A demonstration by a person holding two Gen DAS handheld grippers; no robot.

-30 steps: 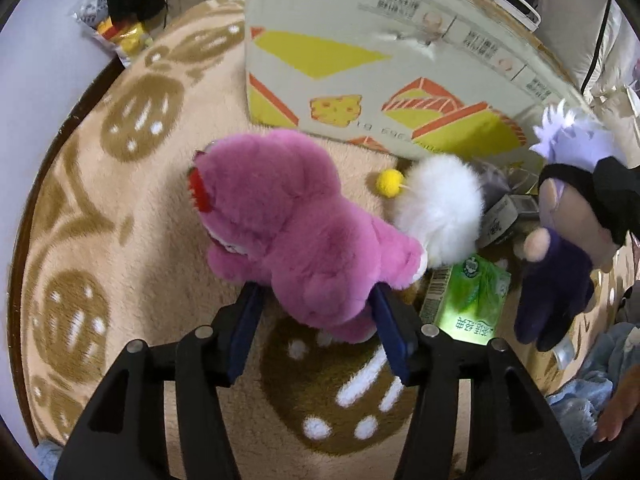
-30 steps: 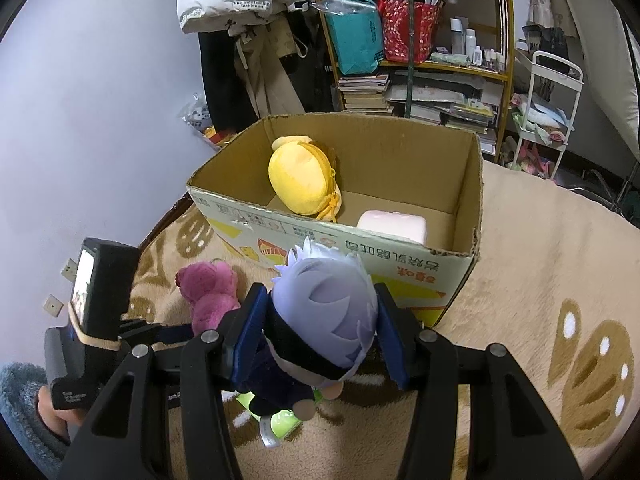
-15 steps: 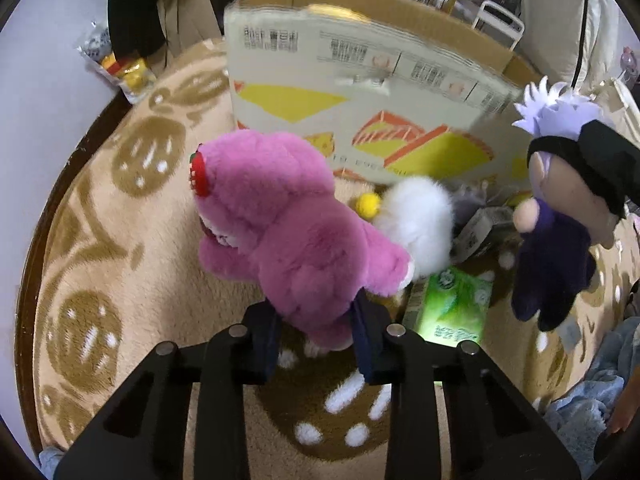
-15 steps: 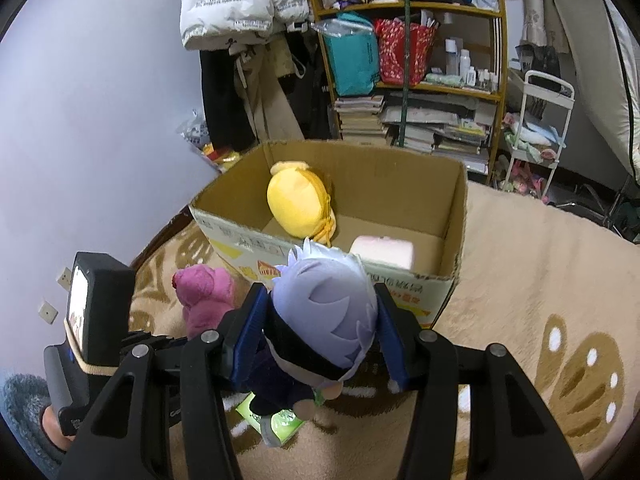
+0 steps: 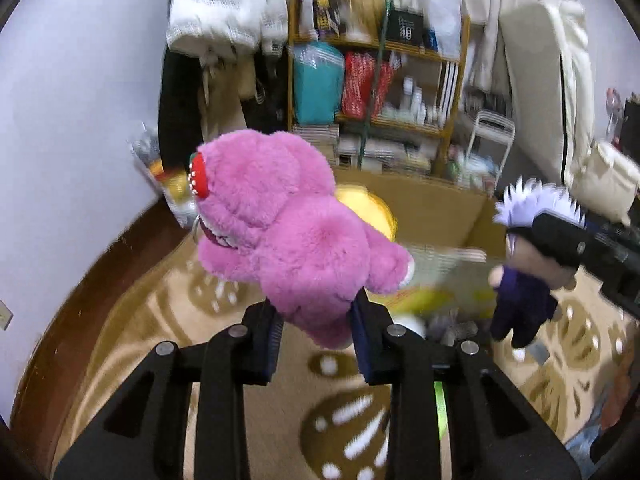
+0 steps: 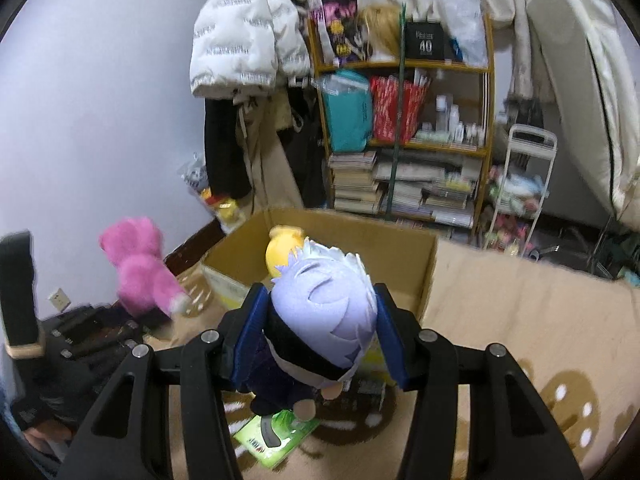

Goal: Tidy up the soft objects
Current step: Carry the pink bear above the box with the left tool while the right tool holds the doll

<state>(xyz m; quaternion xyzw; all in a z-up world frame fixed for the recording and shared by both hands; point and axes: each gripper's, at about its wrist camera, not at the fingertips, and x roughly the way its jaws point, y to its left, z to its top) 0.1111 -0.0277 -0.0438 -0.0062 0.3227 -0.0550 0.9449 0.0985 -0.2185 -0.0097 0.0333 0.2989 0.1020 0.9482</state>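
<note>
My left gripper is shut on the lower body of a pink plush bear, which hangs in the air above the rug; the same pink plush bear shows at the left of the right wrist view. My right gripper is shut on the head of a lilac-haired doll in dark clothes, also lifted; that doll appears at the right of the left wrist view. Ahead stands an open cardboard box with a yellow plush inside.
A green packet lies on the patterned beige rug under the doll. Behind the box stand a cluttered shelf, hanging coats and a white trolley. A wall runs along the left.
Both grippers have risen with their toys. The left one closed on the pink bear and lifted it off the rug, tilting up so that the box's inside and the shelf show.
</note>
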